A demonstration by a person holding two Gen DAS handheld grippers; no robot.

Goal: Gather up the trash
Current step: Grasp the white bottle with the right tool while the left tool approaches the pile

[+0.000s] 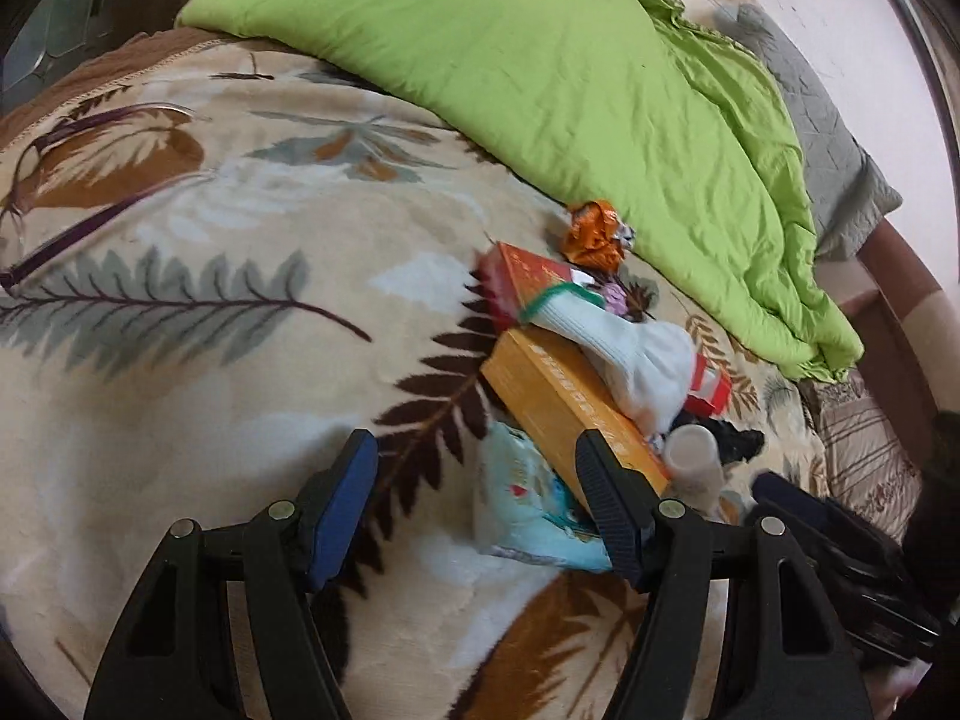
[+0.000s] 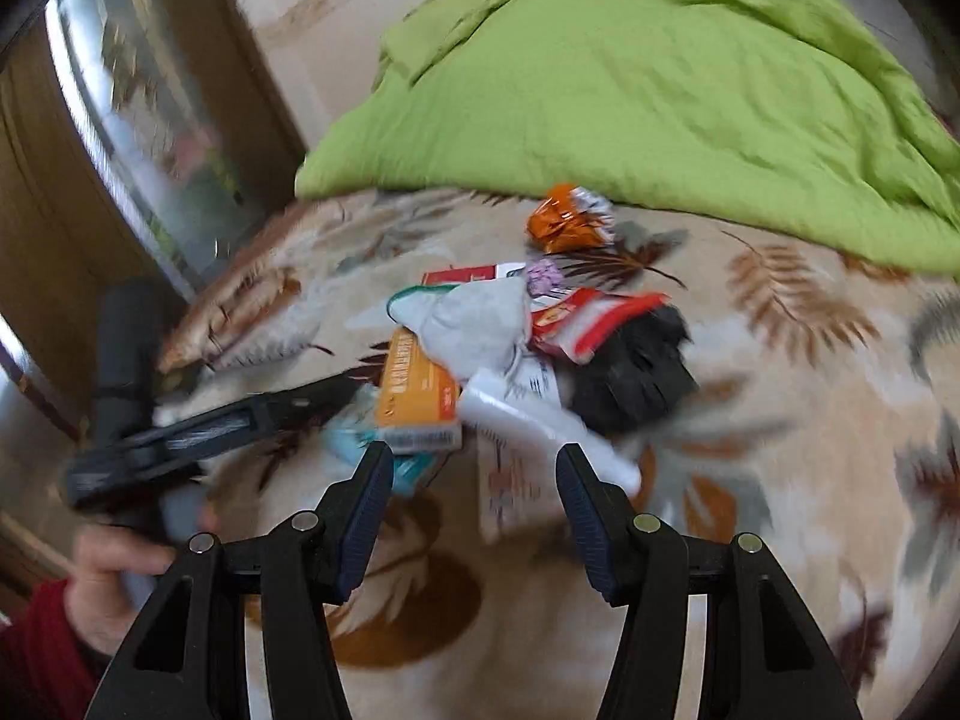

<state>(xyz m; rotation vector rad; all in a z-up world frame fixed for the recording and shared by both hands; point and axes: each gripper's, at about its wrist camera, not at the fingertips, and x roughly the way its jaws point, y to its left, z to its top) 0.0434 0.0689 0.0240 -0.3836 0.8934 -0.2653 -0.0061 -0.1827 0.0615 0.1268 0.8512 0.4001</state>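
You are holding your left gripper (image 1: 477, 495) and right gripper (image 2: 474, 489) with jaws spread wide, gripping nothing. Both are hovering over a litter pile on the leaf-patterned bed blanket (image 1: 180, 408): a crumpled orange foil wrapper (image 2: 564, 219) beside the green quilt (image 2: 630, 90), a yellow cardboard box (image 1: 564, 402), and a white sock (image 1: 630, 360) lying across it.

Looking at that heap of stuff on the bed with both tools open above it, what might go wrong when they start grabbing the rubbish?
The white sock lies across the yellow box and the red box, so a grab at either box may drag the sock along, though it is hardly trash.

The white tube lies on a soft leaf-print blanket; it might roll or sink away as the right tool closes.

The left tool hovers over the light blue packet, partly tucked under the yellow box, which could shift.
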